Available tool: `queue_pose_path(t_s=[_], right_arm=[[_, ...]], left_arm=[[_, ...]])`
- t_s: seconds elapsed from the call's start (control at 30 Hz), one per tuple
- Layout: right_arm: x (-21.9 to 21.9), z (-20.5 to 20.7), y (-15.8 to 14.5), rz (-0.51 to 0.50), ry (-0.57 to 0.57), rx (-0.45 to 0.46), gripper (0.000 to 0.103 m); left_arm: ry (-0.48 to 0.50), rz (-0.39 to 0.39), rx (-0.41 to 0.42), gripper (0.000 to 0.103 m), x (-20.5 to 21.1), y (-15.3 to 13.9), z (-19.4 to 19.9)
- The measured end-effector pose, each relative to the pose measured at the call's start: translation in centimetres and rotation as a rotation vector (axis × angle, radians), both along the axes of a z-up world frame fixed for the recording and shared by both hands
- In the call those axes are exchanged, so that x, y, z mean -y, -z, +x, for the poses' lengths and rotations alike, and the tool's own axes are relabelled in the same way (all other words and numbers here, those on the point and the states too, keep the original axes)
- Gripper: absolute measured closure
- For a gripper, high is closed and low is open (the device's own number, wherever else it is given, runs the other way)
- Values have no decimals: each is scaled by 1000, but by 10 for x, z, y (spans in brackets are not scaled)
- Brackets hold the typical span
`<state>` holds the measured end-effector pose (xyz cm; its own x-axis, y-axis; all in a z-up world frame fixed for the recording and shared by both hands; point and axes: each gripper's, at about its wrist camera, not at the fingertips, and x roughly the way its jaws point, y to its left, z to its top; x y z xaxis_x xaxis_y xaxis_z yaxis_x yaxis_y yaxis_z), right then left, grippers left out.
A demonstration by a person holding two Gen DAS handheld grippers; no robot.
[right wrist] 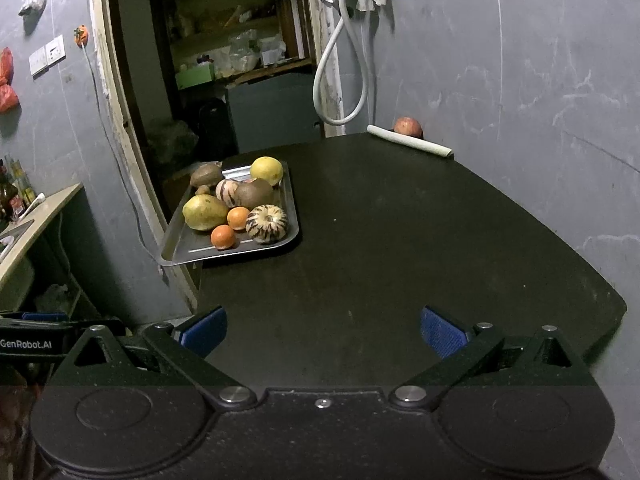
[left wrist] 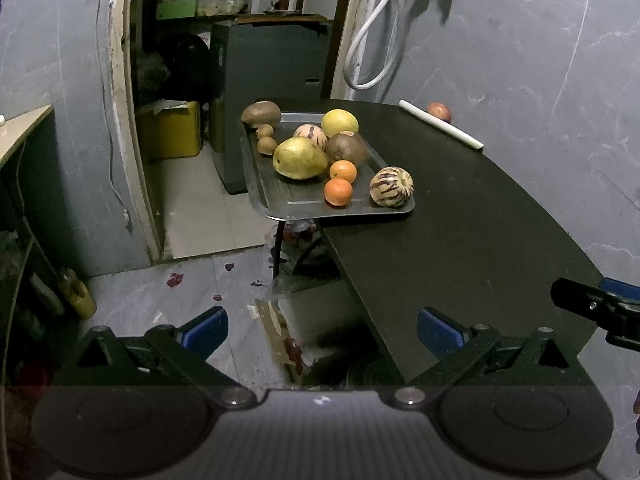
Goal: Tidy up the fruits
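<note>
Holding both claws spread and empty: our left claw (left wrist: pixel 322 332) off surface edge, our right claw (right wrist: pixel 322 332) over dark surface (right wrist: pixel 400 240). Fruits heaped on metal tray (right wrist: pixel 180 250) overhanging surface's left edge. Red apple (right wrist: pixel 408 126) far back, behind white roll (right wrist: pixel 412 145), well apart from tray.

Site: home, kitchen side | Evidence: fruit tray (right wrist: pixel 176 254) on dark table (right wrist: pixel 400 240); counter (right wrist: pixel 40 210) with bottles (right wrist: pixel 12 188); doorway to cluttered pantry shelves (right wrist: pixel 224 60); wall switches (right wrist: pixel 47 55); hose (right wrist: pixel 340 80) hangs on grey wall.
</note>
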<state>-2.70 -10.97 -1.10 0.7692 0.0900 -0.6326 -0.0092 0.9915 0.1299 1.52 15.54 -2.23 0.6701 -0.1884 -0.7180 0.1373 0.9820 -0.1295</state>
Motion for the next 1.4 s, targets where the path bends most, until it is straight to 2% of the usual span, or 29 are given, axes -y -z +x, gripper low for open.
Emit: queue_pose_path(t_s=[1.4], right_arm=[[-1, -4, 6, 6, -7, -34, 1]], left_arm=[[1, -6, -28, 1, -2, 7, -5]])
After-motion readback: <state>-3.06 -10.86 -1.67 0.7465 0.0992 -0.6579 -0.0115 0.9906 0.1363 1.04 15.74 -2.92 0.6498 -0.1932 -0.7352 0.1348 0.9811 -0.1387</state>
